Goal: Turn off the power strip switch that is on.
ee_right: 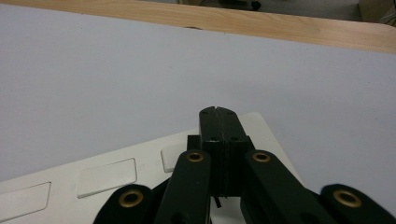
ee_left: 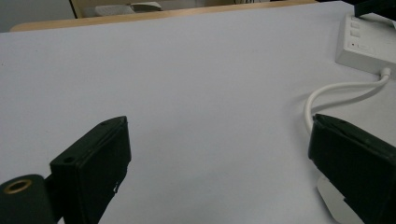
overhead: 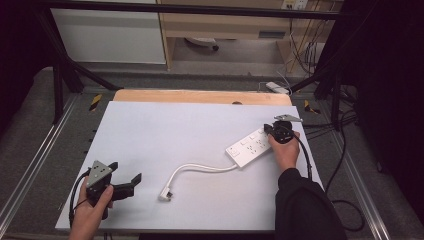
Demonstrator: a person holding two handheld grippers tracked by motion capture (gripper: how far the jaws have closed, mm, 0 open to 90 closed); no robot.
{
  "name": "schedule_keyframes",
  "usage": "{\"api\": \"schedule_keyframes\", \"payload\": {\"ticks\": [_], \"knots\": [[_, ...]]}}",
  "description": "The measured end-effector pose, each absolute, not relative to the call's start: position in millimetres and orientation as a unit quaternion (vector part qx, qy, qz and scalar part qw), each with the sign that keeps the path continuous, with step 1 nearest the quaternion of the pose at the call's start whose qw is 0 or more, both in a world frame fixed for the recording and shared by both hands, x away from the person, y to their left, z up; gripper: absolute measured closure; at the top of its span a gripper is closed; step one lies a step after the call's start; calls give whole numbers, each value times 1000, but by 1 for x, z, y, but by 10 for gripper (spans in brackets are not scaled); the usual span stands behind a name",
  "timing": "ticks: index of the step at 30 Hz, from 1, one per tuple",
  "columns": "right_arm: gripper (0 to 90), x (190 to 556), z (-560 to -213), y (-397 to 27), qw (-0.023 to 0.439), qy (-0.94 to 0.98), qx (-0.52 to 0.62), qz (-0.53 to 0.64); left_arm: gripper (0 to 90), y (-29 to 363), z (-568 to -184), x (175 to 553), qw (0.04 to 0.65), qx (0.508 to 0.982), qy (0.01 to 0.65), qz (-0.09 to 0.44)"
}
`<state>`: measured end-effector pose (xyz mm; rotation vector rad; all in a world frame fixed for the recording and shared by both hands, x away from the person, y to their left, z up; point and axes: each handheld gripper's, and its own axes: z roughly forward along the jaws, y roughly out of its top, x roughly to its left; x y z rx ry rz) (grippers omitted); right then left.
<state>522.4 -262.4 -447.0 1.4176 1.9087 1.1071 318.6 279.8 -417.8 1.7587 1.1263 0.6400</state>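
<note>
Directly beneath the closed right claw (ee_right: 218,112) lies the power strip (ee_right: 116,179).

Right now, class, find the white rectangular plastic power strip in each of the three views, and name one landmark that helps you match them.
High view: white rectangular plastic power strip lies right of centre, its far end under the right gripper.
Left gripper view: its corner sits at the upper right edge.
Right gripper view: it lies along the bottom, beneath the shut jaws.
Shared landmark: the wooden table edge beyond the white sheet.

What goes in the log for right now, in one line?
left gripper: open, empty, near plug | right gripper: shut, over power strip | cord: loose on table
</note>
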Motion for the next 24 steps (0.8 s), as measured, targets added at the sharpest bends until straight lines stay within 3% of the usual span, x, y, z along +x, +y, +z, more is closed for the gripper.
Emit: {"api": "schedule_keyframes", "payload": {"ticks": [24], "knots": [[900, 522, -446, -262, 257, 705, 523, 404, 60, 280, -418, 318, 462, 714, 458, 260]]}}
